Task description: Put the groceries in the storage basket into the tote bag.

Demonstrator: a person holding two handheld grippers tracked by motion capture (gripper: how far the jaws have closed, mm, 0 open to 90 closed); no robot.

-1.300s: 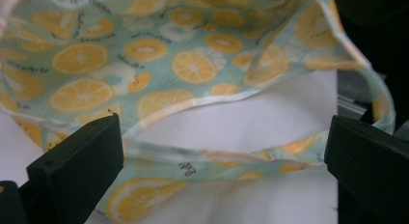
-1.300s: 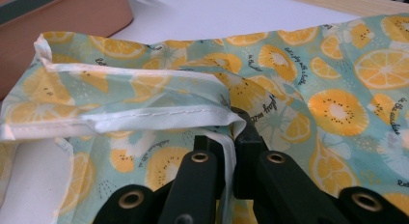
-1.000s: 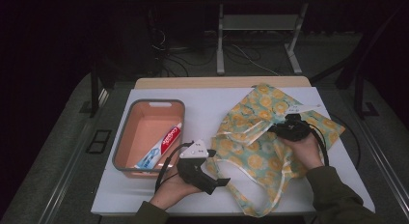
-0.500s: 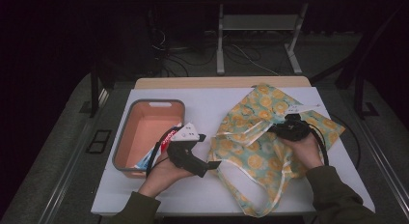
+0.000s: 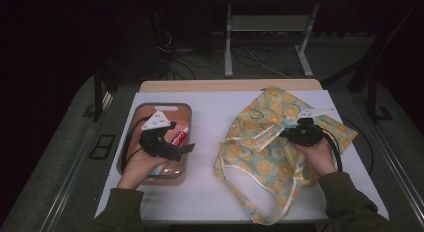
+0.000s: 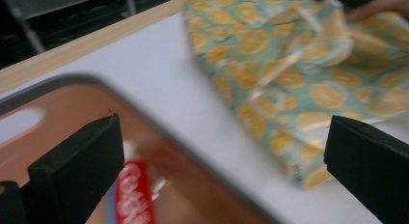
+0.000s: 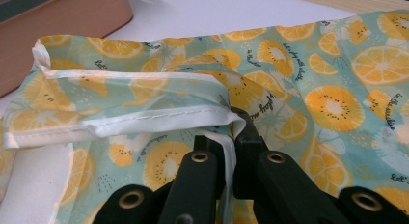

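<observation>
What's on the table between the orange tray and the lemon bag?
Nothing: in the high view, bare white table separates the orange tray from the lemon bag.

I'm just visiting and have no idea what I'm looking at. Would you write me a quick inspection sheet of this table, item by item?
Surface: white table top with a wooden far edge.
Job's things: orange tray at left holding a red toothpaste tube; citrus-print cloth bag at right, its handles trailing toward the near edge.
Clutter: nothing seen.
Grippers: left hand-held gripper over the tray, jaws wide open; right hand-held gripper clamped on the bag's white-hemmed edge.
Cables: a black cable loops from the left gripper; another runs off the right side.
Surroundings: dark room, a metal table frame and floor wires behind.
</observation>
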